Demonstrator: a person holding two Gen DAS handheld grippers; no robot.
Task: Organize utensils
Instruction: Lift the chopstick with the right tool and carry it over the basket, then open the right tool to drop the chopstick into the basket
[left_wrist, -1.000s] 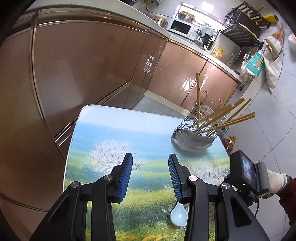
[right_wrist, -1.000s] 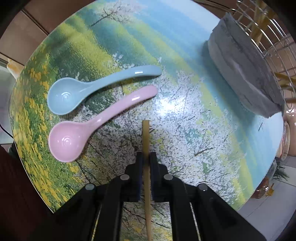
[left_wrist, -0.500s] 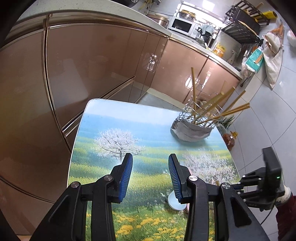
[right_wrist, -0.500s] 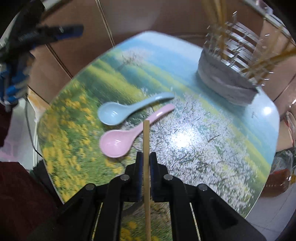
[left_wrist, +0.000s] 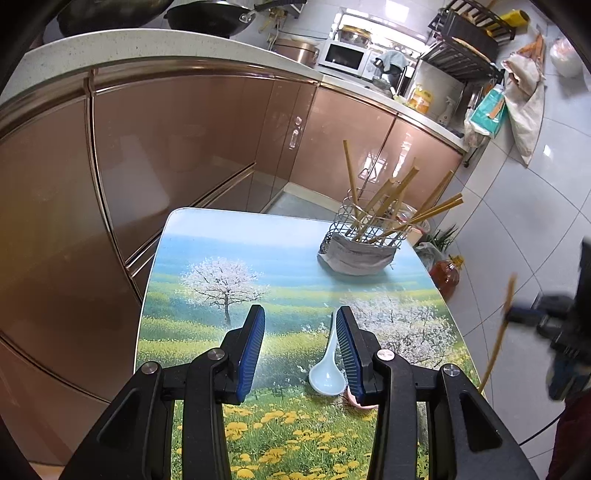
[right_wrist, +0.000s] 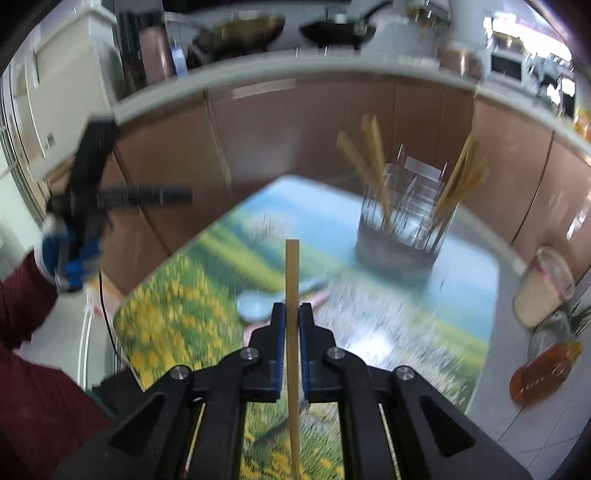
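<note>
Blue-padded left tongs (left_wrist: 300, 343) hang with jaws apart over the landscape-printed surface (left_wrist: 207, 273); a pale blue spoon (left_wrist: 327, 373) lies between them, and the wire holder (left_wrist: 364, 236) of chopsticks stands at the far right corner. Right-wrist view: right tongs (right_wrist: 290, 325) are clamped on one wooden chopstick (right_wrist: 291, 280), raised above the surface, pointing toward the holder.
</note>
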